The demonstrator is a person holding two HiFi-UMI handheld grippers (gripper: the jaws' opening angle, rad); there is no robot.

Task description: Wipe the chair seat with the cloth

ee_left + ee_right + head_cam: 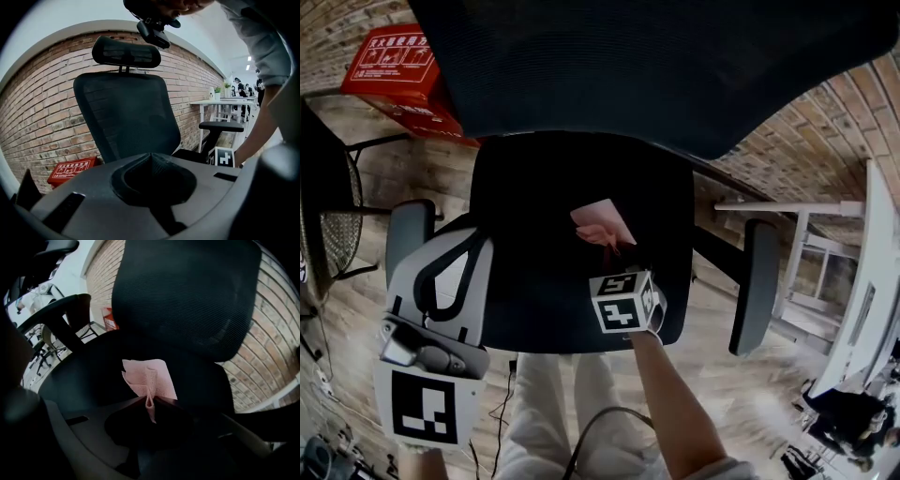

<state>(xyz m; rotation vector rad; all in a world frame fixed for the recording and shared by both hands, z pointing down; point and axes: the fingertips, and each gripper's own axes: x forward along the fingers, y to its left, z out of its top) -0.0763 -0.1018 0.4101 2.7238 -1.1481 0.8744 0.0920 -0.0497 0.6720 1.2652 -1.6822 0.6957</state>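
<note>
A black office chair fills the head view, its seat below the mesh backrest. A pink cloth lies spread on the middle of the seat, and my right gripper is shut on its near edge. In the right gripper view the cloth fans out from the closed jaws of that gripper onto the seat. My left gripper hangs over the seat's left edge beside the left armrest. It is shut on nothing and faces the backrest.
A red box stands on the floor by the brick wall at the back left. The chair's right armrest sticks out, with a white desk beyond it. A black mesh chair stands at the left. Cables lie on the wooden floor.
</note>
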